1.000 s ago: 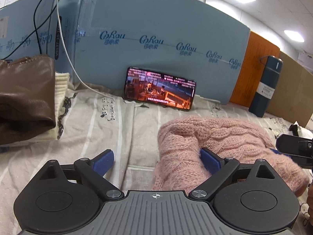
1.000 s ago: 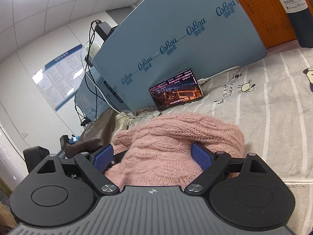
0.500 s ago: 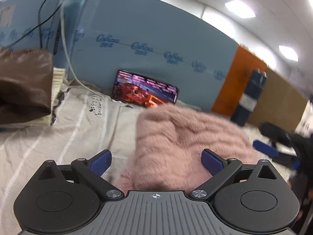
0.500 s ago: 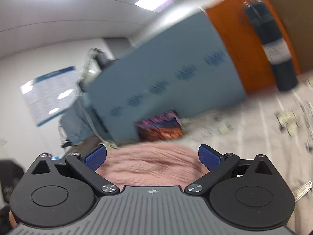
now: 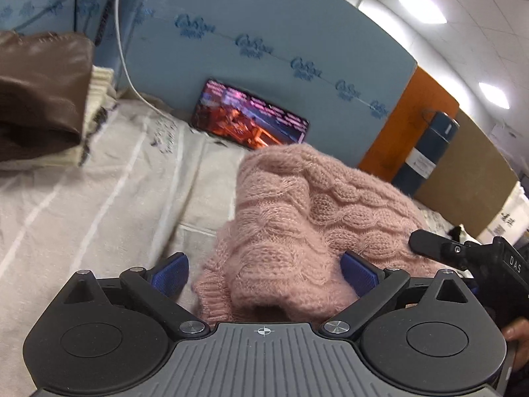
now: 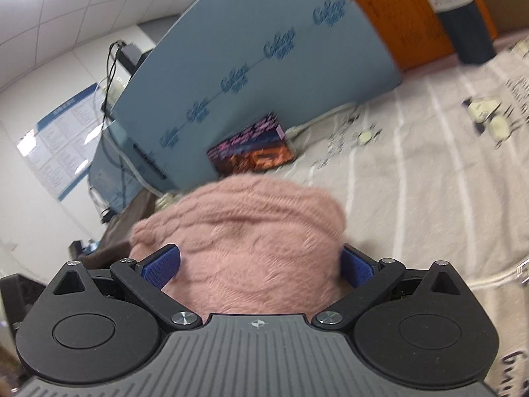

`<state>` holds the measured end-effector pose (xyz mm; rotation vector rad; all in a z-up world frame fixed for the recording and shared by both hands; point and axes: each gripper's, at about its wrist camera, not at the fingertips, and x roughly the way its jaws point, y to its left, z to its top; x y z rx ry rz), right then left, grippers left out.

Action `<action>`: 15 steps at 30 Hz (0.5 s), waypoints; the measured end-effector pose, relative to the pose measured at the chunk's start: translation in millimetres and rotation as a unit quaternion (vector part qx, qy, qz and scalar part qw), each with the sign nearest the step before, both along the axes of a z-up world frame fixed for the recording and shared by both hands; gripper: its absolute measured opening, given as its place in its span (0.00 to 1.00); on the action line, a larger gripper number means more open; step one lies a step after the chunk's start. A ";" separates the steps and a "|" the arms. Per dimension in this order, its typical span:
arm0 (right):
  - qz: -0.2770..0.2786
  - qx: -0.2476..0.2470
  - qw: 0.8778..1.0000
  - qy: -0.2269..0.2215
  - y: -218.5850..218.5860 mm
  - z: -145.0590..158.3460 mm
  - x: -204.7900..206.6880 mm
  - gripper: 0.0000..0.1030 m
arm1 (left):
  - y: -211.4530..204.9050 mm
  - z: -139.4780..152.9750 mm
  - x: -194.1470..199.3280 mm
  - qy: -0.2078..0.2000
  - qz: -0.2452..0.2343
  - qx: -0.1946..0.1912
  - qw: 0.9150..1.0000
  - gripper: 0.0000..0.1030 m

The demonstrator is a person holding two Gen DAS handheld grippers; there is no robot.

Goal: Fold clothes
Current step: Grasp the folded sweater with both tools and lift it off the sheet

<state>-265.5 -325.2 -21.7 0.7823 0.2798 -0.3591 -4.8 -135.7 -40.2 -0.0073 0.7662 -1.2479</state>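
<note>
A pink cable-knit sweater lies bunched in a folded mound on the striped cream cloth. My left gripper stands open at its near left end. The right pad rests against the knit and the left pad is clear of it. In the right wrist view the same sweater fills the gap of my right gripper, whose jaws stand wide open with a blue pad on either side of the mound. A black finger of the right gripper reaches onto the sweater from the right.
A lit phone leans on the blue board behind the sweater. A brown leather garment sits on a cream knit at the left. A dark bottle stands at the back right, and a white cable crosses the cloth.
The right gripper's jaws have spread wider around the sweater and its view has tilted. The left gripper has rolled, and more of the sweater's end now lies between its jaws.
</note>
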 end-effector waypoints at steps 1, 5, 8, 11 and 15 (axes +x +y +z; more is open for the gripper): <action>0.005 0.000 1.000 0.003 1.0 0.2 0.8 0.99 | -0.2 -0.4 0.4 0.007 -0.007 -0.005 1.000 0.98; 0.021 0.007 1.000 -0.003 3.2 0.3 1.1 0.99 | -2.5 -3.1 1.2 0.055 -0.068 -0.031 0.996 0.98; 0.024 0.003 1.000 0.005 4.8 0.4 3.4 0.99 | -4.7 -5.7 1.9 0.079 -0.093 -0.042 0.992 0.97; 0.023 -0.010 1.000 0.013 7.4 0.5 6.4 0.98 | -5.8 -7.6 2.4 0.085 -0.091 -0.045 0.991 0.88; 0.006 -0.029 0.999 0.023 13.1 1.6 7.2 0.84 | -3.7 -6.7 0.4 0.072 -0.080 -0.048 0.993 0.62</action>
